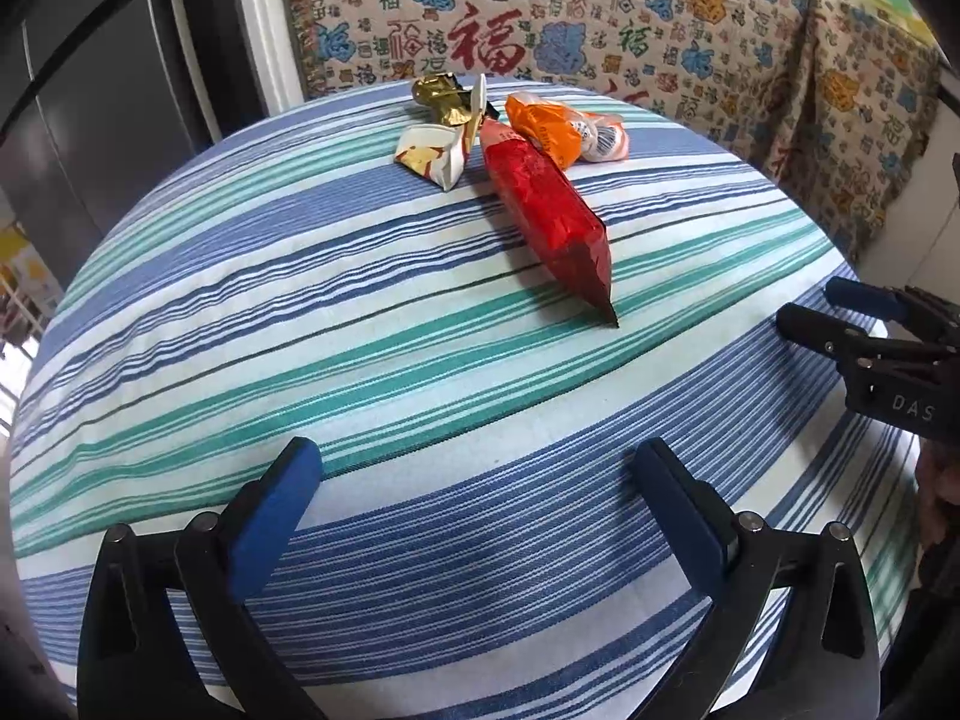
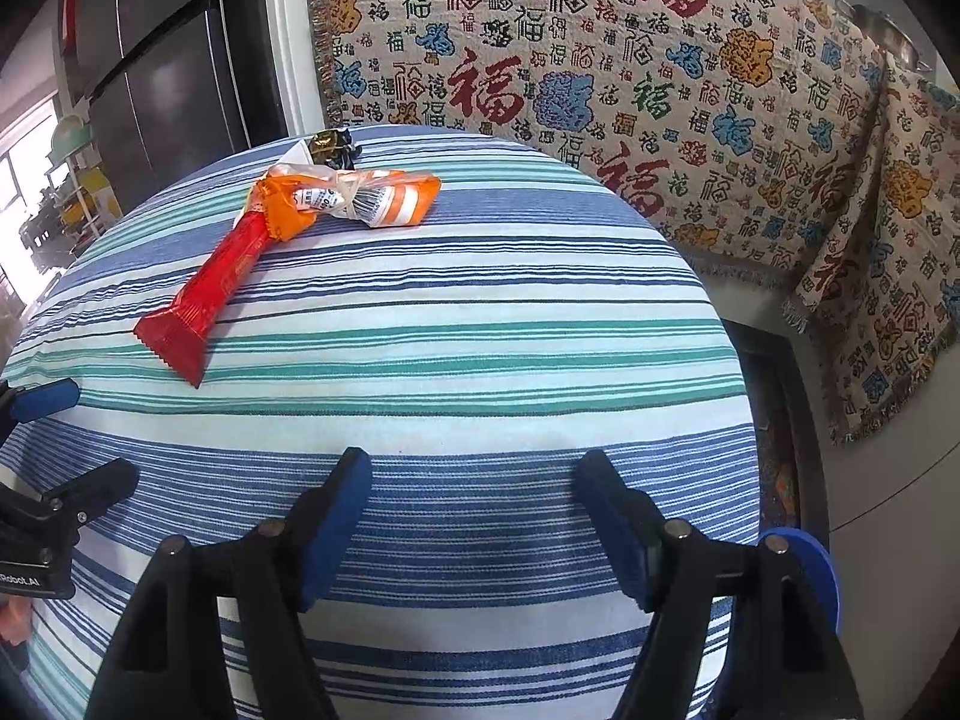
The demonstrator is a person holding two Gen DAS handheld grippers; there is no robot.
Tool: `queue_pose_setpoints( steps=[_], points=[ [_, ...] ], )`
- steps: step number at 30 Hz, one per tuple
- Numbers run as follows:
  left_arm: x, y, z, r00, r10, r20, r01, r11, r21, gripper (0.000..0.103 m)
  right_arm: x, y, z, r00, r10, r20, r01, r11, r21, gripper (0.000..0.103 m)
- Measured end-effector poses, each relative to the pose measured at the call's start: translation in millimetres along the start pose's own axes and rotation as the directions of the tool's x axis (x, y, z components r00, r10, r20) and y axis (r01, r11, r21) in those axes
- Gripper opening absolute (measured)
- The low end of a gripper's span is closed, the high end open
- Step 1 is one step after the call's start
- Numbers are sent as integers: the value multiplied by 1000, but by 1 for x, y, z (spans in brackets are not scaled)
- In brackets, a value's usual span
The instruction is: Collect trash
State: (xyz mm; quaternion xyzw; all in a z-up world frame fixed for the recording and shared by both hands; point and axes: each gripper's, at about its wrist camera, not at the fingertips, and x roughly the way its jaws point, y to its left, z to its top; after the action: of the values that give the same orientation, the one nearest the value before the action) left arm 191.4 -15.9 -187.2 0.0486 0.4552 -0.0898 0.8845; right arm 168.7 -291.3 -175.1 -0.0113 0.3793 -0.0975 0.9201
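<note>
Left wrist view: the trash lies in a loose cluster at the far side of the bench (image 1: 420, 372), which wears a blue, green and white striped cloth. Nearest is a long red snack wrapper (image 1: 549, 219), pointing toward the near right; its far end is tucked under an orange wrapper (image 1: 540, 126) with a white twisted end, and to the left sit a white and gold crumpled wrapper (image 1: 429, 156) and a gold foil scrap (image 1: 441, 99) behind it. All four pieces rest on the cloth, so by the look of it nothing has been collected yet and the whole job is left. The left gripper (image 1: 474, 468) hovers over the near part of the bench, its blue-padded fingers spread wide with only cloth between them. The right gripper (image 2: 474, 480) is likewise released and empty, well short of the red wrapper. No bin or bag for the trash can be seen in either view, though a blue rounded edge shows at the right gripper's side and I cannot tell what it is. Beyond the bench hangs a patterned throw (image 2: 600, 60) with red characters, and a dark refrigerator (image 1: 102, 90) stands far left. Nothing blocks the way to the wrappers; only their overlap may make single picks awkward.
</note>
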Motion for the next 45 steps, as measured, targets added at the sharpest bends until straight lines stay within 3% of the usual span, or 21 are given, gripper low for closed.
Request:
queue_pose_setpoints(
  steps=[12,18,21,23,26,29,30,34,41,45],
  points=[
    [-2,3,0,1000,-8,9,8,1000,-16,101,4,-4,4,1000,7,-2,-7,1000,0,82],
    [-39,30,36,977,-137,164,162,975,-150,102,5,-3,4,1000,7,-1,-7,1000,0,82],
    [-18,15,67,971,-220,99,230,967,-110,102,5,-3,4,1000,6,-1,-6,1000,0,82],
    [7,1,84,979,-199,48,203,975,-93,101,5,-4,4,1000,6,-1,-6,1000,0,82],
    [35,-12,94,984,-176,4,176,981,-84,86,5,-4,3,1000,6,0,-6,1000,1,82],
    [45,-24,91,983,-183,-25,182,983,-40,43,4,-4,3,1000,6,-1,-6,1000,0,82],
    [46,-25,88,983,-183,-27,183,983,-30,35,4,-4,3,1000,6,-1,-6,1000,0,82],
    [27,-15,72,985,-172,-4,172,985,-33,25,4,-4,2,1000,6,-1,-6,1000,0,82],
    [-23,32,29,995,-92,23,93,994,-55,24,6,-5,4,1000,1,-5,-1,1000,3,82],
    [-26,56,15,997,-54,48,58,993,-99,27,2,-4,14,999,21,-24,-20,999,25,80]
  ],
)
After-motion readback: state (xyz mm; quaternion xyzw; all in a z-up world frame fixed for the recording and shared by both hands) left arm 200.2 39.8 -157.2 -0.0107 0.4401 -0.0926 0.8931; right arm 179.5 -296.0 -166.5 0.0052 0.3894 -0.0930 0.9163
